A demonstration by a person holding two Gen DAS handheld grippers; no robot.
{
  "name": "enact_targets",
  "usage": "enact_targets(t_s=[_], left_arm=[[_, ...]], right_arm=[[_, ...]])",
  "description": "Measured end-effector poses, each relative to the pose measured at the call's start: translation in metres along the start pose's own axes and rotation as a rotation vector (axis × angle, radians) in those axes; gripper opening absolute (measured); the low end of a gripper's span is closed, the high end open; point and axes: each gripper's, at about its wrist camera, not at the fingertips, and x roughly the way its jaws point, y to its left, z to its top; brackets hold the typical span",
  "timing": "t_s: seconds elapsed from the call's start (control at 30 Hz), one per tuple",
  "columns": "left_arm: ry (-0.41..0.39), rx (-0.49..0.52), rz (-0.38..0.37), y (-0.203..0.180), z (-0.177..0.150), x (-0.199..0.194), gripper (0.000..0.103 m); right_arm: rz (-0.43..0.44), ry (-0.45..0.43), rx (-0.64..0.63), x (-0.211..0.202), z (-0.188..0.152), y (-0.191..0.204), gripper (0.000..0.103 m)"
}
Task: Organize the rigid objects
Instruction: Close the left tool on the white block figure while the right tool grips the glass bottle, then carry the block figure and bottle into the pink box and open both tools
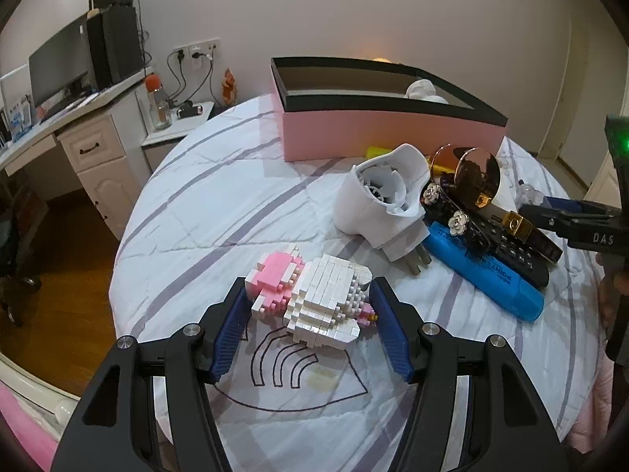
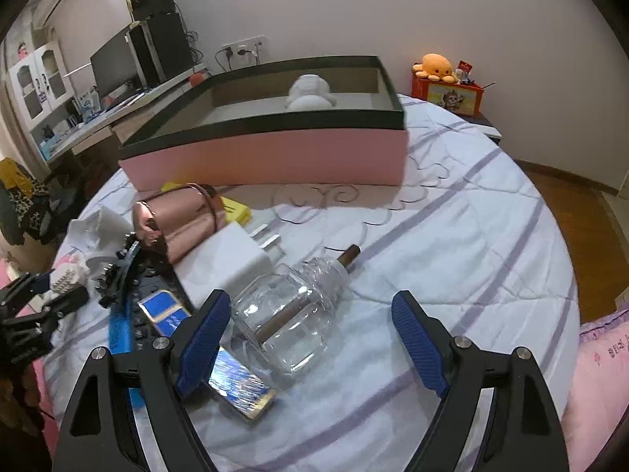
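A white-and-pink toy-brick figure (image 1: 322, 295) lies on the striped quilt, and my left gripper (image 1: 306, 314) is shut on it, one blue pad against each side. A clear glass bottle (image 2: 291, 314) with a brown stopper (image 2: 350, 255) lies on its side between the wide-apart fingers of my open right gripper (image 2: 310, 338); only the left finger is close to it. The open pink box (image 1: 373, 133) (image 2: 267, 157) with a black rim stands at the far side of the bed. A white object (image 2: 310, 92) sits inside it.
A white plug-in device (image 1: 377, 196), rose-gold mirror (image 1: 471, 177), blue marker (image 1: 483, 271) and black remote (image 1: 511, 247) crowd the bed's middle. A white charger (image 2: 240, 255) and a shiny flat case (image 2: 240, 389) lie next to the bottle. A desk (image 1: 78, 126) stands to the left.
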Motion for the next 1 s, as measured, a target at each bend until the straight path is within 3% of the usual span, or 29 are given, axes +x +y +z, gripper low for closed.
enact_targets(t_s=[0.17, 0.37, 0.43, 0.47, 0.53, 0.67, 1.0], left_arm=[[-0.003, -0.001, 0.012, -0.002, 0.0, 0.003, 0.064], [-0.006, -0.001, 0.025, -0.005, 0.001, 0.007, 0.071], [-0.01, 0.002, 0.03, -0.006, 0.002, 0.008, 0.069], [-0.016, -0.003, 0.037, -0.005, 0.002, 0.008, 0.061], [-0.017, -0.013, 0.03, -0.003, 0.002, 0.008, 0.061], [-0.015, -0.01, 0.02, -0.003, 0.001, 0.005, 0.061], [-0.043, -0.007, -0.001, -0.008, 0.005, -0.015, 0.061]], right_arm=[[-0.085, 0.002, 0.021, -0.007, -0.005, -0.019, 0.083], [-0.086, -0.004, 0.041, -0.002, 0.0, -0.022, 0.085], [-0.099, 0.006, 0.023, 0.004, 0.004, -0.019, 0.085], [-0.103, 0.009, 0.016, 0.006, 0.005, -0.018, 0.085], [-0.101, 0.016, -0.009, 0.009, 0.008, -0.017, 0.084], [-0.085, -0.003, -0.001, 0.005, 0.007, -0.025, 0.051], [-0.027, -0.034, 0.02, -0.018, 0.0, -0.032, 0.051]])
